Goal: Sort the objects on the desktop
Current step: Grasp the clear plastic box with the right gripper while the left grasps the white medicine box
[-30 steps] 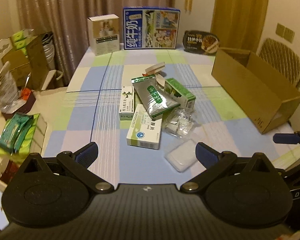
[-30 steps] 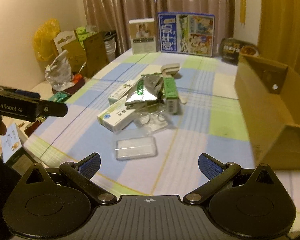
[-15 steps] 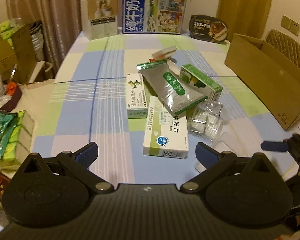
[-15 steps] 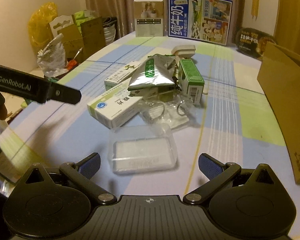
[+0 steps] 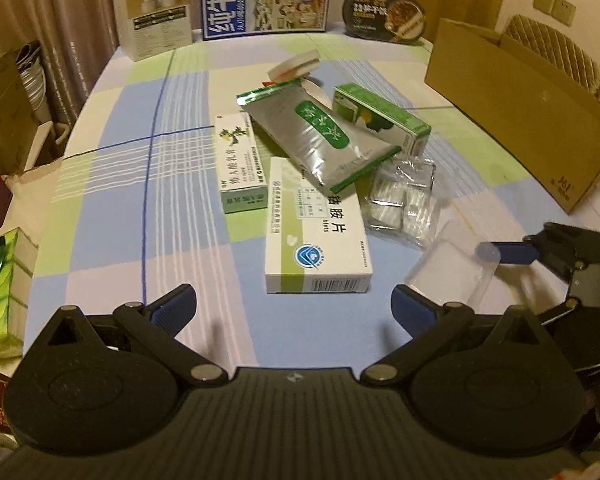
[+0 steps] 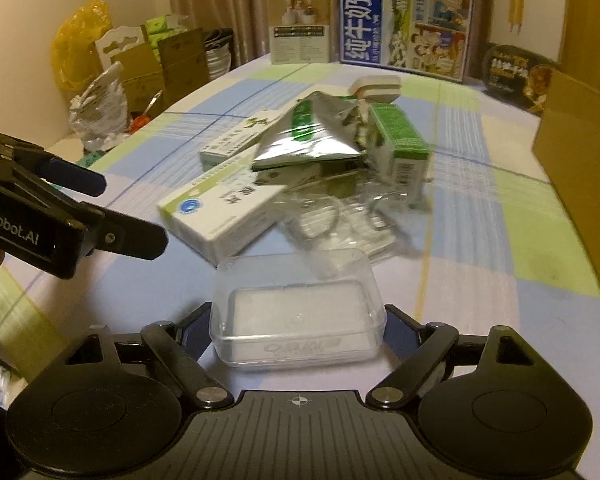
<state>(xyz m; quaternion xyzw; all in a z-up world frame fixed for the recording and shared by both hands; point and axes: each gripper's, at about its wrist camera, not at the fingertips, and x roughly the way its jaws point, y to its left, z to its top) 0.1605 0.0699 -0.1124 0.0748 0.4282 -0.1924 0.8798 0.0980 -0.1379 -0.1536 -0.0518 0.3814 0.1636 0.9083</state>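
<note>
**Clear plastic case sitting between your right gripper's fingers**

Clear plastic case (image 6: 298, 312) is lying flat on the checked tablecloth (image 6: 468, 248) at the near edge of the pile, and your right gripper (image 6: 298, 322) is reaching around it. Its fingers are mostly hidden behind the case's ends, so you cannot tell whether they are pressing on it or only flanking it. Something white is filling the case; embossed lettering on its front wall is too faint to read. From your left wrist camera the case (image 5: 450, 270) is showing blurred, with one blue fingertip (image 5: 508, 252) of the right gripper at its far corner.

Your left gripper (image 5: 294, 304) is hovering with its fingers spread wide, holding nothing, just short of the white medicine box (image 5: 318, 240), whose Chinese print is ending in "片". A silver foil pouch (image 5: 320, 136) is lying across that box and leaning on a green box (image 5: 380, 116). Crumpled clear packaging (image 5: 404, 200) is smearing into glare. The cardboard box (image 5: 516, 112) at the right is cut off, its inside hidden. At the far end a blue carton (image 6: 404, 24) is reading "纯牛奶". The left gripper's body (image 6: 32, 220) is showing "enRobot.AI", clipped by the frame.
</note>
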